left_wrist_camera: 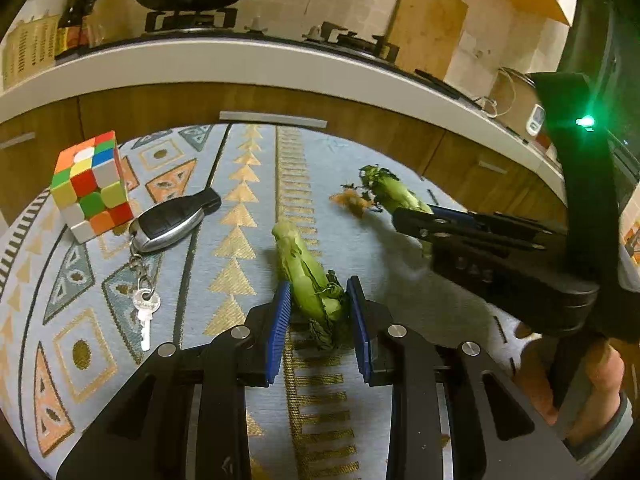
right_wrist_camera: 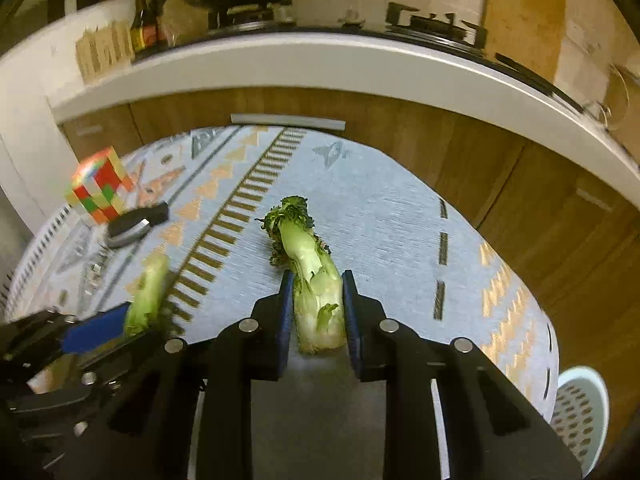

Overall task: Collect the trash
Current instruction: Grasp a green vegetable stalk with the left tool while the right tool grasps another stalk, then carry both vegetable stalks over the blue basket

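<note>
Both stalks lie mid-table: the left gripper [left_wrist_camera: 318,308] pinches one stalk [left_wrist_camera: 308,276], the right gripper [right_wrist_camera: 316,308] another [right_wrist_camera: 312,280] at their stiff butts (light, leafy tips tear).

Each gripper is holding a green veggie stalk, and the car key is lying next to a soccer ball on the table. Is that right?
Almost. The car key lies next to a puzzle cube, not a soccer ball; the left wrist view shows it. The rest holds: the left gripper holds one stalk, and the right gripper holds the other stalk.
</note>
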`<state>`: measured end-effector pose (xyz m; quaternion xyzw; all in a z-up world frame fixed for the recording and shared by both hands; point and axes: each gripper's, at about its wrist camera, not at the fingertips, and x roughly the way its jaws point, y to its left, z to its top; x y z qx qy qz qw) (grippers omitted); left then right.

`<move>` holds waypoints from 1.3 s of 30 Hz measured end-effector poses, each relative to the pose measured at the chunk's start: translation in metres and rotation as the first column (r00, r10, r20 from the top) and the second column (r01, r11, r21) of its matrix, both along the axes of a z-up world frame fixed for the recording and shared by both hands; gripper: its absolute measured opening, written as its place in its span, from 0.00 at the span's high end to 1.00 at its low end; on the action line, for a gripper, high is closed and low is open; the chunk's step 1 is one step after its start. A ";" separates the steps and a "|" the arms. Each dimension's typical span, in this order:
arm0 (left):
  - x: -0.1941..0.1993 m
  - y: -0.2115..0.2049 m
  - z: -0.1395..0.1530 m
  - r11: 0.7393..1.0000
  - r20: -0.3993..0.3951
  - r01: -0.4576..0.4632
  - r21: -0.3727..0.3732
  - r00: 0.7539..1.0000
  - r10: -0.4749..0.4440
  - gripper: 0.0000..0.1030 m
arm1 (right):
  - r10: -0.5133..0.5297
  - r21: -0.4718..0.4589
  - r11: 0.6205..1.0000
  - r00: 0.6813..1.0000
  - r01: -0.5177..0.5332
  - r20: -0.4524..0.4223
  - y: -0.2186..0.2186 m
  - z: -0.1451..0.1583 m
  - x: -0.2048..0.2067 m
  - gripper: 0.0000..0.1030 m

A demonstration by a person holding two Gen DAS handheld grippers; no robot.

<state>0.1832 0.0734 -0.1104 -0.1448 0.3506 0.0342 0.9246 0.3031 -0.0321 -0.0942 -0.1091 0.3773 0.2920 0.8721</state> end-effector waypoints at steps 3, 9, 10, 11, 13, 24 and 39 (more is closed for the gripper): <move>-0.007 -0.005 0.010 0.999 0.032 0.038 -0.029 0.999 -0.037 0.74 | -0.026 0.034 0.999 0.999 0.026 0.023 -0.017 0.018 -0.015 0.80; -0.025 -0.039 0.059 0.989 0.146 0.147 -0.014 0.979 -0.144 0.74 | -0.141 0.077 0.988 0.985 0.134 0.099 -0.071 0.066 -0.053 0.80; -0.028 -0.046 0.067 0.986 0.164 0.166 -0.003 0.973 -0.163 0.74 | -0.164 0.088 0.984 0.981 0.155 0.106 -0.081 0.073 -0.058 0.80; -0.031 -0.055 0.076 0.982 0.183 0.188 0.008 0.965 -0.186 0.74 | -0.185 0.100 0.980 0.976 0.174 0.114 -0.093 0.080 -0.064 0.80; -0.034 -0.070 0.087 0.975 0.207 0.221 0.021 0.953 -0.221 0.74 | -0.227 0.113 0.971 0.965 0.213 0.131 -0.114 0.091 -0.074 0.80; -0.029 -0.169 0.121 0.902 0.252 0.427 0.061 0.868 -0.428 0.74 | -0.442 0.145 0.894 0.887 0.424 0.136 -0.228 0.108 -0.115 0.80; 0.031 -0.284 0.052 0.776 0.069 0.631 0.008 0.774 -0.630 0.73 | -0.661 0.111 0.732 0.741 0.672 -0.119 -0.348 0.029 -0.110 0.80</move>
